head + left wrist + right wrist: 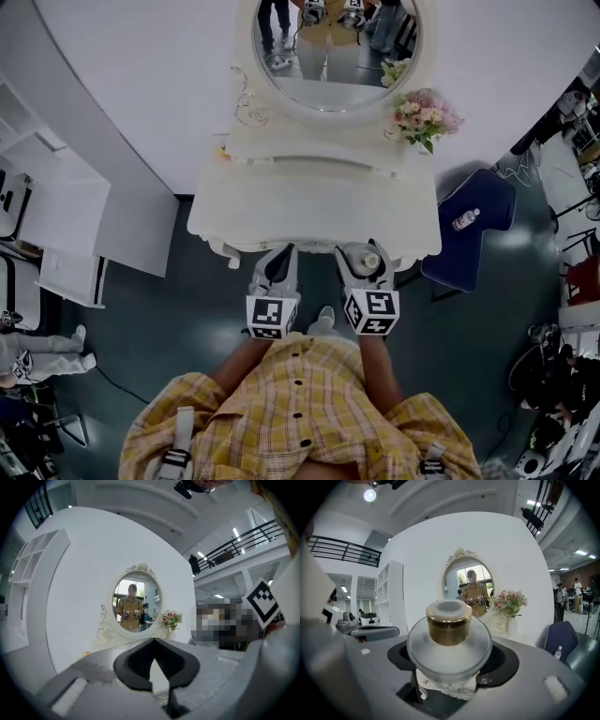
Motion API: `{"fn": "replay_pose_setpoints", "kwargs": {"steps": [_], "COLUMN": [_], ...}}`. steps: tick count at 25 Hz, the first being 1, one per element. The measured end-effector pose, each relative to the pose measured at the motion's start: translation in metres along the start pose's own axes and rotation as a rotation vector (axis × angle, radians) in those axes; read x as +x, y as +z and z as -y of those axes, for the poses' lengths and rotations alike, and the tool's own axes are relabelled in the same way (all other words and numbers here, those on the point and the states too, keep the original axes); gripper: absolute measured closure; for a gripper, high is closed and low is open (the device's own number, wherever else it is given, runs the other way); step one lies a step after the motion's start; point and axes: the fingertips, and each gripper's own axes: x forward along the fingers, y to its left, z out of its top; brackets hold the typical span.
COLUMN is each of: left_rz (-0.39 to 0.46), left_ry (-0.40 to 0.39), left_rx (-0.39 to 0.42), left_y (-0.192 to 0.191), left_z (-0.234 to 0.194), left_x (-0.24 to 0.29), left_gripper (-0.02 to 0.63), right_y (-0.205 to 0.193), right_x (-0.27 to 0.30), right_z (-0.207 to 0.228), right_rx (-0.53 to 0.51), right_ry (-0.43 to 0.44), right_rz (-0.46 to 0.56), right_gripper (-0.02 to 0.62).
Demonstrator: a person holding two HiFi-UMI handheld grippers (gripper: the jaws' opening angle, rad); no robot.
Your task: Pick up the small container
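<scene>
The small container (449,634) is a frosted glass jar with a gold cap. It sits upright between the jaws of my right gripper (450,670), which is shut on it. In the head view the right gripper (367,264) holds the container (369,260) over the front edge of the white dressing table (309,202). My left gripper (278,262) hovers beside it at the same edge, shut and empty. The left gripper view shows its black pads (140,679) closed together with nothing between them.
An oval mirror (336,42) stands at the back of the table, with a vase of pink flowers (427,117) to its right. A blue chair (473,246) carrying a small bottle (466,219) is to the right. White shelving (47,216) stands at the left.
</scene>
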Motion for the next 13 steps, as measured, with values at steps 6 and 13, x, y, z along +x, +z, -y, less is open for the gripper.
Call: {"fn": "replay_pose_setpoints", "kwargs": {"steps": [6,13], "left_rz": [0.003,0.024], "left_ry": [0.008,0.007], "left_rx": [-0.001,0.004], "left_y": [0.001,0.007], "left_z": [-0.003,-0.006], "left_x": [0.001,0.014], "left_gripper": [0.606,0.606], "right_y": [0.001,0.009], "right_x": [0.001,0.01], "right_z": [0.0,0.006], "right_rx": [-0.001,-0.01], "right_ry": [0.005,0.005], "right_rz": [0.003,0.019], "right_gripper": [0.258,0.258]}}
